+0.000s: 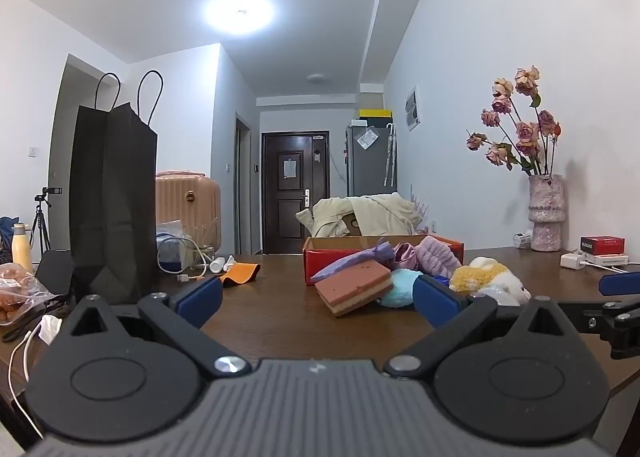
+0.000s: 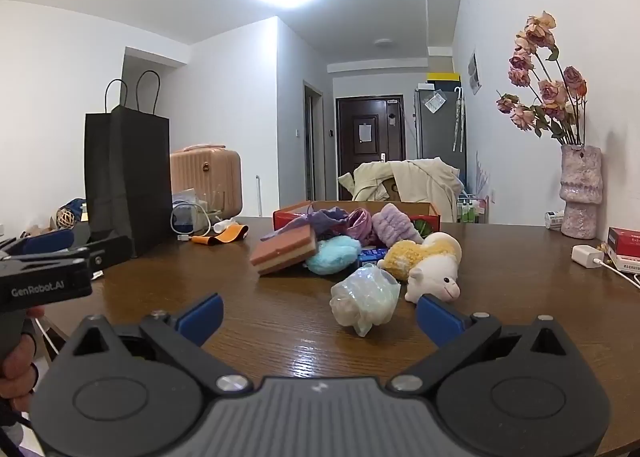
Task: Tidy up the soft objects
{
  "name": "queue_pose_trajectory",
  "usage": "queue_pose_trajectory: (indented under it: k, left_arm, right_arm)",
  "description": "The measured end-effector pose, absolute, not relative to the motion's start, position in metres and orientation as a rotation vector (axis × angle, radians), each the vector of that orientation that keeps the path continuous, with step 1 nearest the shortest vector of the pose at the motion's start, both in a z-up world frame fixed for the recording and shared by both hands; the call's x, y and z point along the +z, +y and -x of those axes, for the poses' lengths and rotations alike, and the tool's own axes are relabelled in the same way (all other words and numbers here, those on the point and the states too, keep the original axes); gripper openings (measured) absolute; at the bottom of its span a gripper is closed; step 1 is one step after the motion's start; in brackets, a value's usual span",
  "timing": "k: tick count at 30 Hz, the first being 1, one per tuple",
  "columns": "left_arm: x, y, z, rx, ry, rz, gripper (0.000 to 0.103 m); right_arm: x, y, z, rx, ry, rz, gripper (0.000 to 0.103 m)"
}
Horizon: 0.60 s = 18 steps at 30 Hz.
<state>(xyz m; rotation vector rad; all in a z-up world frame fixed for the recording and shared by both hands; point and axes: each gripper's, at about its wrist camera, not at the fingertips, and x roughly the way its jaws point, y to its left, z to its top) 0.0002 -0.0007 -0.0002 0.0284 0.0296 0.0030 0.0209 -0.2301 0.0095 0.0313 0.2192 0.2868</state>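
A red cardboard box (image 1: 316, 257) (image 2: 286, 214) sits mid-table with purple cloths (image 2: 394, 223) in it. Leaning at its front are a pink layered sponge (image 1: 354, 291) (image 2: 284, 251), a teal fluffy ball (image 1: 400, 289) (image 2: 334, 255), a yellow-and-white plush sheep (image 1: 490, 281) (image 2: 430, 265) and a crumpled clear plastic bag (image 2: 364, 297). My left gripper (image 1: 318, 301) is open and empty, close in front of the sponge. My right gripper (image 2: 318, 315) is open and empty, the plastic bag just beyond its fingers.
A tall black paper bag (image 1: 112, 201) (image 2: 126, 177) stands at the left with cables, an orange strap (image 1: 240, 273) and a snack bag (image 1: 16, 293). A vase of dried roses (image 1: 546, 213) (image 2: 580, 193), small boxes and a white charger (image 2: 586, 255) are at the right.
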Motion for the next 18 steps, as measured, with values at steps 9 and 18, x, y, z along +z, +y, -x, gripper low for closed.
queue_pose_trajectory:
  k: [9, 18]
  left_arm:
    - [-0.002, -0.011, -0.001, 0.009, 0.035, -0.031, 0.103]
    - [-0.002, -0.006, -0.002, -0.009, 0.027, -0.019, 0.103]
  right_arm:
    - [0.008, -0.227, -0.02, 0.297, 0.22, -0.039, 0.103]
    - [0.006, -0.232, -0.024, 0.298, 0.228, -0.049, 0.103]
